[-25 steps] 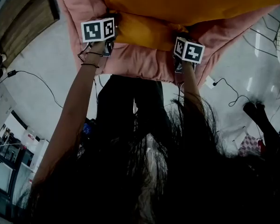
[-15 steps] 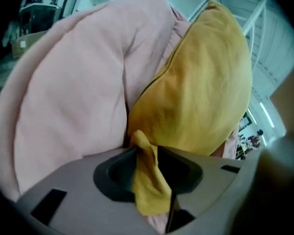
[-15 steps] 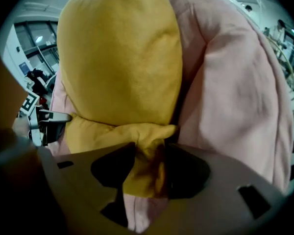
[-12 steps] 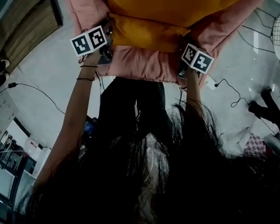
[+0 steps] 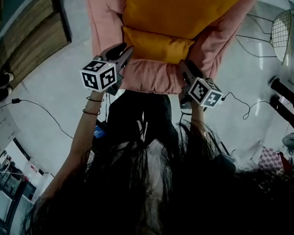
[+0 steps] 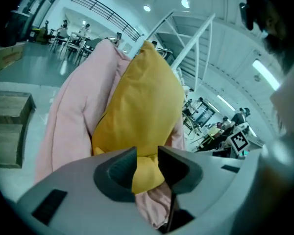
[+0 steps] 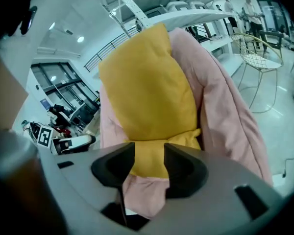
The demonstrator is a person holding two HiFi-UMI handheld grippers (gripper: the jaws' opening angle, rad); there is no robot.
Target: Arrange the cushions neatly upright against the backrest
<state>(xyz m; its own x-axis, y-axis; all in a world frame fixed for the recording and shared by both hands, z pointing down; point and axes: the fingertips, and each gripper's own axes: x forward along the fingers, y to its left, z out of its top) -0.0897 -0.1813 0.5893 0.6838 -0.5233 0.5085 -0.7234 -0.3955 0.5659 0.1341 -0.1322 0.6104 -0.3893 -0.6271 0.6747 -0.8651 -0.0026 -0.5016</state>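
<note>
A large yellow cushion (image 5: 181, 9) stands upright against the backrest of a soft pink armchair (image 5: 105, 13). Its lower yellow part (image 5: 157, 45) bulges forward onto the pink seat; I cannot tell whether that is a fold or a second cushion. My left gripper (image 5: 126, 49) hovers off the seat's left front corner and my right gripper (image 5: 182, 63) off the right one. Both have just been opening and are open, with nothing between the jaws. The left gripper view shows the cushion (image 6: 142, 97) beyond the parted left gripper (image 6: 147, 153). The right gripper view shows the cushion (image 7: 147, 87) beyond the right gripper (image 7: 149, 148).
A wooden bench (image 5: 34, 38) stands on the floor to the left of the armchair. A wire chair (image 5: 284, 33) is at the right. Cables (image 5: 240, 102) trail over the pale floor on both sides. My dark hair fills the bottom of the head view.
Both grippers let go of the cushion's lower corners, opened and drew back up away from the seat. The yellow cushion stays against the backrest.
</note>
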